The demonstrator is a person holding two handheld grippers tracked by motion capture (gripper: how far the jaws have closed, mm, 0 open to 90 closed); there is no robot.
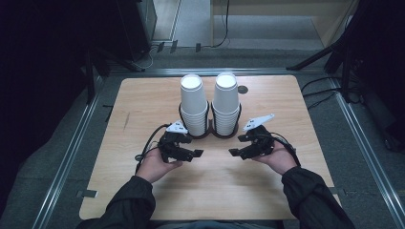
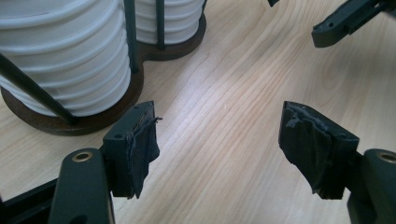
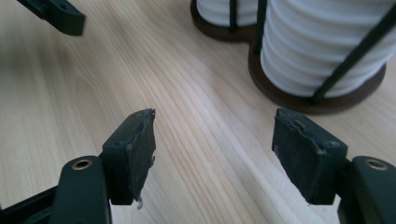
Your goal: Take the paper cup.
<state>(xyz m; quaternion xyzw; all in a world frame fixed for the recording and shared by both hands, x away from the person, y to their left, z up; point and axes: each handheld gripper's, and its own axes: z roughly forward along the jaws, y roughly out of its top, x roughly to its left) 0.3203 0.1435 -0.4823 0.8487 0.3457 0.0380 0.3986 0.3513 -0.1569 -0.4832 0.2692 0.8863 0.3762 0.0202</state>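
- While a person in dark sleeves sits at the near edge of the wooden table [image 1: 143,100], the cup holder [image 1: 210,132], a dark double-ring stand with thin upright rods, occupies the middle of the tabletop toward the far side.
- Two stacks of white paper cups fill that holder: the left stack [image 1: 193,102] and the right stack [image 1: 225,100] stand upright side by side, each rising well above the rods.
- Just in front of the holder and to its left, the left gripper [image 1: 184,153] hovers low over the wood in the person's left hand [image 1: 155,164], its jaws spread wide with nothing between them.
- Just in front of the holder and to its right, the right gripper [image 1: 241,145] sits in the right hand [image 1: 277,157], jaws likewise parted and empty.
- Seen from the left gripper view, the worn black pads [image 2: 142,149] frame bare wood, the holder's base [image 2: 70,123] close beside one jaw.
- Seen from the right gripper view, the holder's base [image 3: 299,100] lies ahead and to one side, with the other gripper's jaw tip [image 3: 58,14] farther off.
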